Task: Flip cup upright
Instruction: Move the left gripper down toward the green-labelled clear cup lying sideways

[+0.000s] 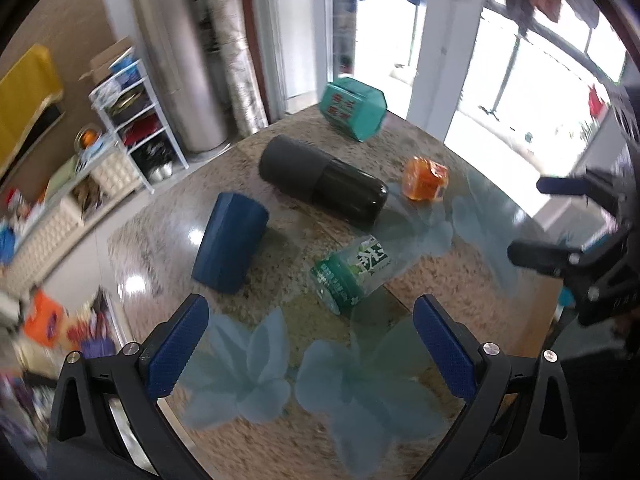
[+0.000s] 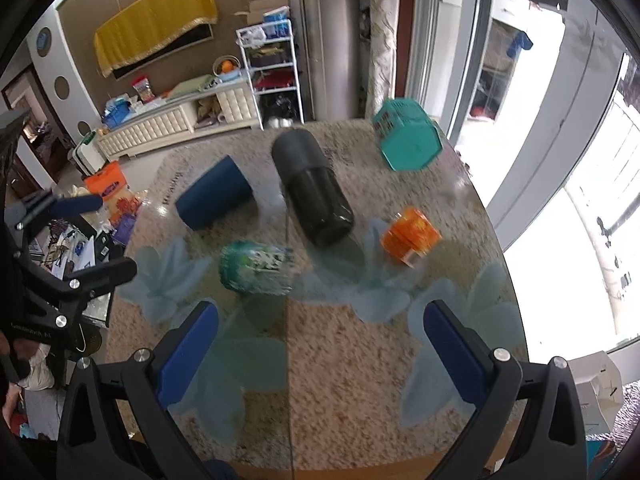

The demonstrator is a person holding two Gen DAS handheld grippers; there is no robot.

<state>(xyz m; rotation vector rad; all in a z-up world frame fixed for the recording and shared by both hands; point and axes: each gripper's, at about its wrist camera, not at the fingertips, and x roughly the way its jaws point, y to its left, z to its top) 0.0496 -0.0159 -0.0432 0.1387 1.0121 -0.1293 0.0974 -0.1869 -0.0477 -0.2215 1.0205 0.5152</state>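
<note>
Several containers lie on their sides on a speckled stone table with a glass top [image 1: 280,288] [image 2: 360,360]. A dark blue cup [image 1: 230,242] [image 2: 215,199] lies at the left. A clear cup with a green label [image 1: 352,270] [image 2: 256,267] lies nearest both grippers. A tall black cup [image 1: 322,180] [image 2: 312,188] lies in the middle. A small orange cup [image 1: 424,178] [image 2: 410,236] lies to the right. My left gripper [image 1: 312,354] is open and empty above the near table edge. My right gripper [image 2: 320,360] is open and empty; it also shows in the left wrist view [image 1: 532,220].
A teal hexagonal basket [image 1: 354,110] [image 2: 408,140] lies at the table's far edge. A white shelf rack [image 1: 132,120] [image 2: 272,76] and a low cabinet [image 2: 176,124] stand beyond the table at the left. Glass doors [image 2: 560,160] are at the right.
</note>
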